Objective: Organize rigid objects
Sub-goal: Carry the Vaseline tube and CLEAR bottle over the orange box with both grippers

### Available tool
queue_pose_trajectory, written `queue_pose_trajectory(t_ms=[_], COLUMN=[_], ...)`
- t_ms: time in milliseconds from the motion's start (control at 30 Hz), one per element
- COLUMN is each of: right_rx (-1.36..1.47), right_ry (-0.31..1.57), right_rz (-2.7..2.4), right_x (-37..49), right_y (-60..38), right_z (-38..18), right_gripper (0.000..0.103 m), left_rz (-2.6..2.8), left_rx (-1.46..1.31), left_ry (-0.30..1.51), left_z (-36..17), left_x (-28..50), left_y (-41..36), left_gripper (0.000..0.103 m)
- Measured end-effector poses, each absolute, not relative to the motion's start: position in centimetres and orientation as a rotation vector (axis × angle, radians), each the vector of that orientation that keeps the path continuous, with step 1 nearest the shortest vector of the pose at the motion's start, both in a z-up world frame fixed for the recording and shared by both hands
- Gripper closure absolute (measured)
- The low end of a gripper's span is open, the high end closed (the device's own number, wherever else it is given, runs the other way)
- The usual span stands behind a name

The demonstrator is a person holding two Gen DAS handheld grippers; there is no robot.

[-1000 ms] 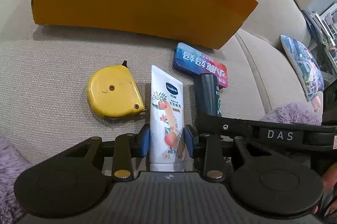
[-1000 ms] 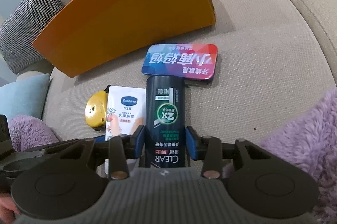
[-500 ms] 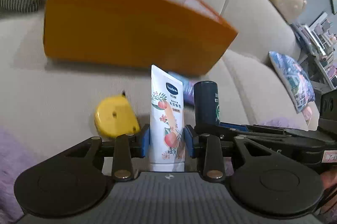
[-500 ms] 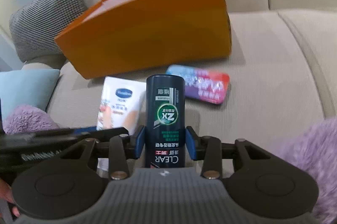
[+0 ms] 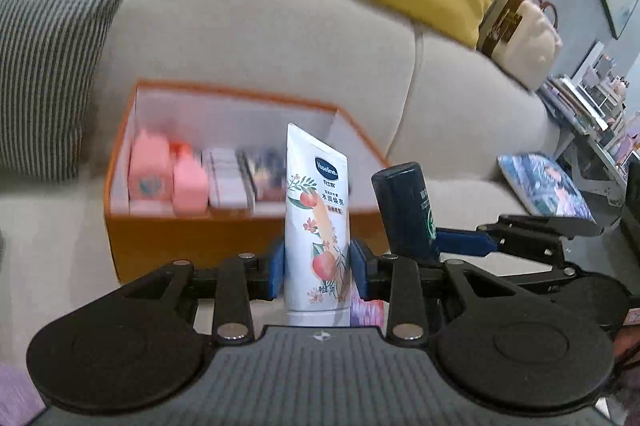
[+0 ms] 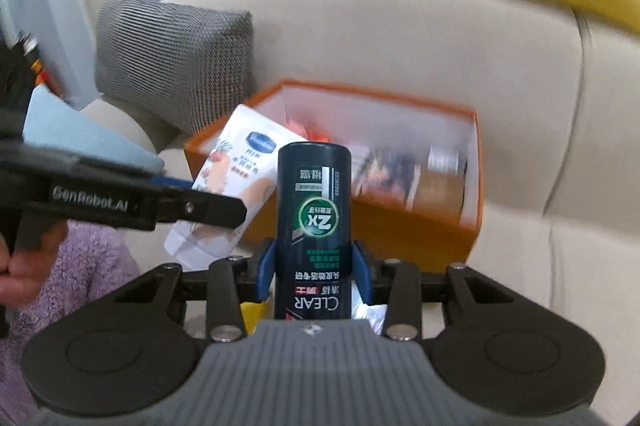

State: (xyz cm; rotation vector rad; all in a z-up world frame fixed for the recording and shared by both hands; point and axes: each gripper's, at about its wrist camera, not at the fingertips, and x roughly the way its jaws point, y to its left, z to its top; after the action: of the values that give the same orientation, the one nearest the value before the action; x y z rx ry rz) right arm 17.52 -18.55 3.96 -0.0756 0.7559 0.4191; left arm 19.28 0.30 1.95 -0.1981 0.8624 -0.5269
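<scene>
Nearest, left wrist view: left gripper (image 5: 318, 276) clamped on the white lotion tube (image 5: 316, 222), blue pads pressing both flanks low on the body, crimped end up. Tube is clear of the seat, carried upright, presumably so it can go into the box end-first.

Right wrist view: right gripper (image 6: 313, 266) closed on the dark shampoo bottle (image 6: 314, 226), pads on its lower half, label reading upside down, so the bottle is carried inverted. Grip looks firm, with no visible tilt in the jaws.

The two loads sit side by side; the bottle appears just right of the tube in the left view, near but apart.

Beyond them: the orange box (image 5: 168, 238) stands open on the beige sofa (image 5: 248, 37), lid off, white interior. A row of items is already packed upright along its left side, including two pink bottles (image 5: 168, 181); the rest is blurred, possibly small cartons. The right part of the box looks free, so there is likely room for both items.

Judgement: transport phase, both objects lifted and facing the box; lowering in is not yet done.
</scene>
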Motion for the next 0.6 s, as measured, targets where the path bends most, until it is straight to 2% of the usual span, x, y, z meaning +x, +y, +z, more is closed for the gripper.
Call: queue_pose_trajectory(t_ms=[300,600], right_rx=[-0.265,-0.606], right_ry=[0.657,0.791], right_rz=[0.463,0.667], right_x=[23.6,29.8], right_y=[-18.1,-16.0], right_z=[9.3,6.4], right_gripper=[0.061,0.061], left_rz=[-0.518,-0.500], left_rx=[-0.205,-0.138], left_ry=[0.816,0.936], left_z=[4.9,1.9], left_x=[24.5,29.6], left_y=[0.4,0.5], left_gripper=[0.065,0.065])
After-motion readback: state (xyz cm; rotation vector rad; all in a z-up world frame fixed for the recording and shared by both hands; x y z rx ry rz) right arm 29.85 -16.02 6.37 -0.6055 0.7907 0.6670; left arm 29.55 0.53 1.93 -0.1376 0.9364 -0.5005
